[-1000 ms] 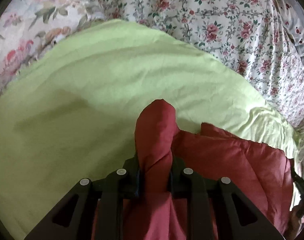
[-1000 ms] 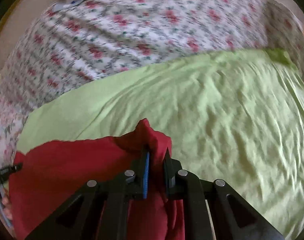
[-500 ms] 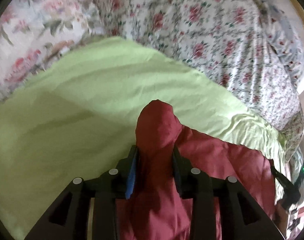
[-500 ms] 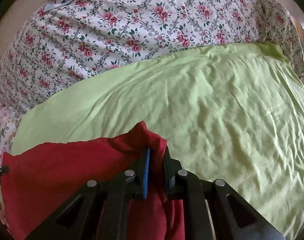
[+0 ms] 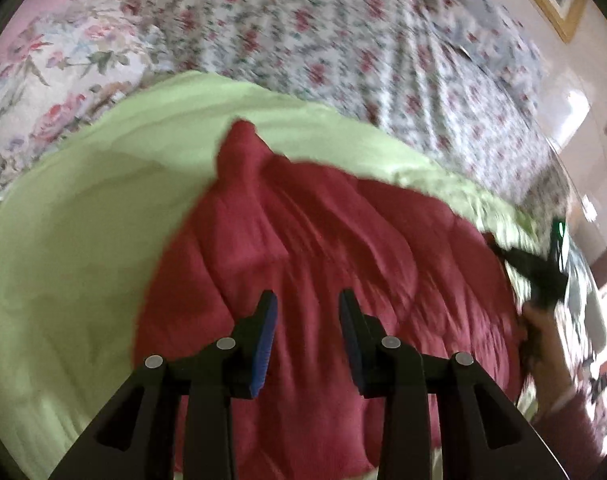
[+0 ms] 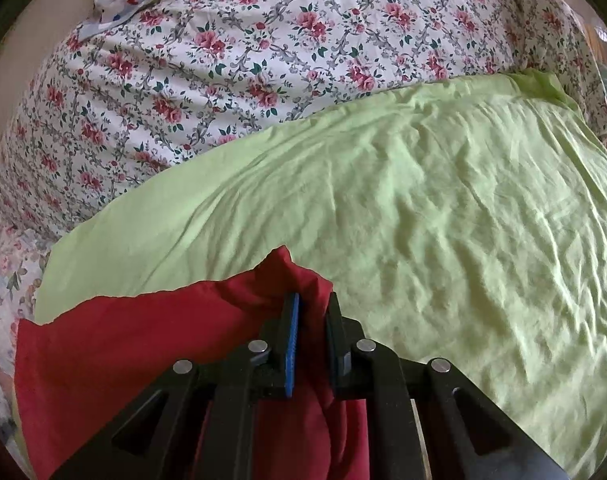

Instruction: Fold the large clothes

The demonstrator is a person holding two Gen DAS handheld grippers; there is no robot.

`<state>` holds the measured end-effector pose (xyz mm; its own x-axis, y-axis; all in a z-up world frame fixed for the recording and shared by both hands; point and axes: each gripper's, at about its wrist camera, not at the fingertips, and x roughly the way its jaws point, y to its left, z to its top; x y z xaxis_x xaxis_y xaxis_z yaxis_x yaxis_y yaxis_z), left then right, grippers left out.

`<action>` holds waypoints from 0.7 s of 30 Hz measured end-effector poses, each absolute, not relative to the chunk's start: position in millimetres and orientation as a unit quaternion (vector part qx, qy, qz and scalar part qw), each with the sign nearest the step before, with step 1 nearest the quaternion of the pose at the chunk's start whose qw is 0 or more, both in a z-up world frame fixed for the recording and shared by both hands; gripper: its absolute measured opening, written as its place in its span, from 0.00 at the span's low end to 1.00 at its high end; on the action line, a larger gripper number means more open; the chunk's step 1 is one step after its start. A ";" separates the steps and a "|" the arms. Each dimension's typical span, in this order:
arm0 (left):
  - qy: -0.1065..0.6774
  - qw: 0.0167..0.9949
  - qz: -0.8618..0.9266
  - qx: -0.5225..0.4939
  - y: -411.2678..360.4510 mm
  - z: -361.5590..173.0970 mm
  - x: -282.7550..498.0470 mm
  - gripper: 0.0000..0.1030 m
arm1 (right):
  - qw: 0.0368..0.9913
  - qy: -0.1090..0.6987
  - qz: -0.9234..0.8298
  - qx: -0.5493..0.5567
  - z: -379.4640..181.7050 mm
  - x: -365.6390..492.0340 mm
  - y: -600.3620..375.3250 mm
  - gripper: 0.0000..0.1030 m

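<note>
Your left gripper (image 5: 308, 330) hangs spread and empty above the crumpled dark red fabric garment (image 5: 323, 264). Your right gripper (image 6: 312, 334), jaws just loosening, pinches its corner over the light green sheet (image 6: 443, 208).

Rumpled red garment (image 5: 327, 240) on green sheet (image 6: 423, 184)

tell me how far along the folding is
Done: red garment lies doubled on the green sheet. In hand: left gripper is open and clear of it; right gripper, jaws just opening, has cloth between them. Left: further folds.
</note>
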<state>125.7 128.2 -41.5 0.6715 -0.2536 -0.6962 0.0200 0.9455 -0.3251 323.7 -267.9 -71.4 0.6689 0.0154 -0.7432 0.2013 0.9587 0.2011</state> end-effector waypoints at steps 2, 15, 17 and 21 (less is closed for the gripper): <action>0.414 0.899 -0.071 -0.122 119.4 -52.0 124.5 0.31 | 0.905 0.399 -0.050 0.139 -63.0 315.9 -268.8 0.25; 0.419 0.902 -0.057 -0.081 106.0 -68.0 114.6 0.32 | 0.918 0.391 0.064 -0.001 -39.3 150.2 -175.4 0.65; 0.422 0.902 -0.057 -0.076 102.8 -72.8 131.9 0.33 | 0.912 0.406 0.049 -0.028 -53.7 142.9 -168.7 0.65; 0.424 0.901 -0.060 -0.075 102.9 -73.3 137.9 0.33 | 0.905 0.424 0.023 -0.016 -78.3 134.7 -180.5 0.67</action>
